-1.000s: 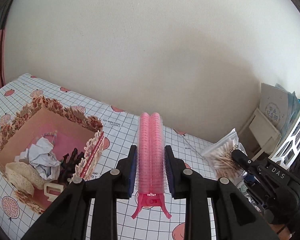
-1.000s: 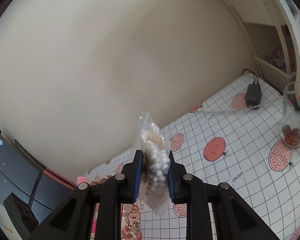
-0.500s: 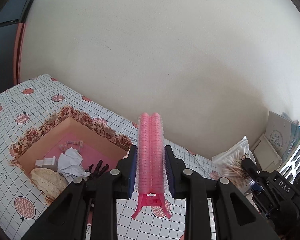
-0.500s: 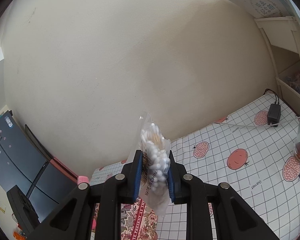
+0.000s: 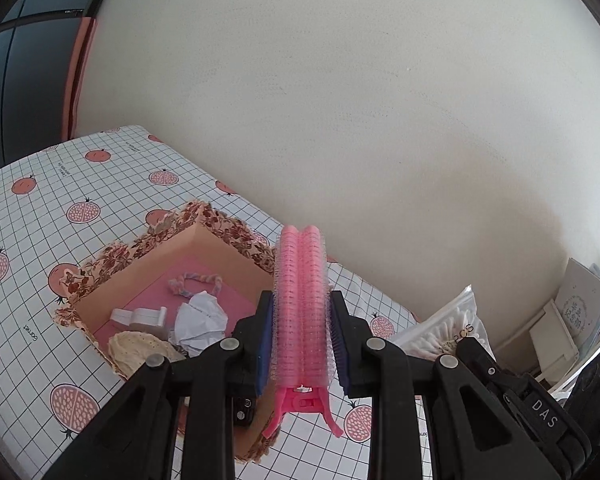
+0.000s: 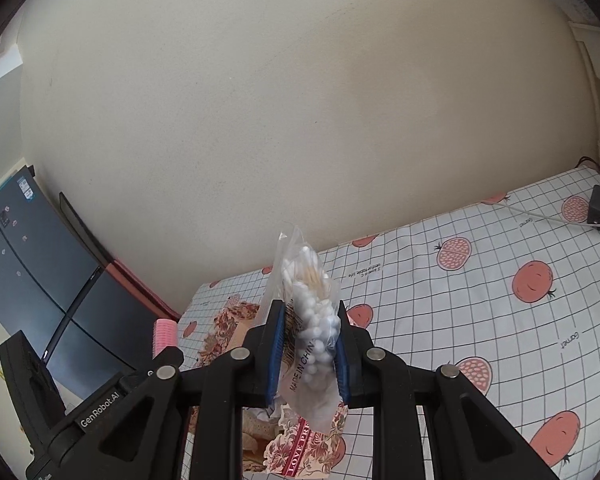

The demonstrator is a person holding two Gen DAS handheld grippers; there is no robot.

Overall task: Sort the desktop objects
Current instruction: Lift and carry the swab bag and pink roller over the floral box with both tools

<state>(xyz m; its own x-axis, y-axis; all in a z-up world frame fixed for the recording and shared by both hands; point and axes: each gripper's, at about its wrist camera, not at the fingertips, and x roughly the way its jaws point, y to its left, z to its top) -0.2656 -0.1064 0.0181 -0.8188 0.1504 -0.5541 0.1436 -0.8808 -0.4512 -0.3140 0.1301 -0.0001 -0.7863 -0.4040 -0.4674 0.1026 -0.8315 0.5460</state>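
The left gripper (image 5: 300, 344) was clamped on a pink hair-roller clip (image 5: 300, 312), its blue pads pressing the bristly twin rollers from both sides, the smooth plastic clip tails splaying out below the jaws. The right gripper (image 6: 309, 352) was likewise clenched, on a clear, crinkly bag of cotton swabs (image 6: 308, 320) that stood upright between its pads, white tips bunched inside.

Just beyond and to the left of the left gripper sat the floral-edged box (image 5: 148, 240), a square cardboard tray with a scalloped printed rim and a pink floor. It held a crumpled white paper (image 5: 200, 320), a cream lacy piece (image 5: 140, 350), a twisted yarn loop (image 5: 196, 282) and a small white plastic part (image 5: 140, 315). In the right wrist view the same box lay directly under and in front of the jaws.

Judging by this, the step in hand was carrying both items to the box. The next move would call for lowering each gripper over an open patch of the pink floor before letting go; the light bag may cling or tip, and the roller's bristles could snag on the pads.

The gridded tablecloth (image 6: 480, 300) with pomegranate prints stretched to the right, a black adapter (image 6: 598, 208) far off near the wall.
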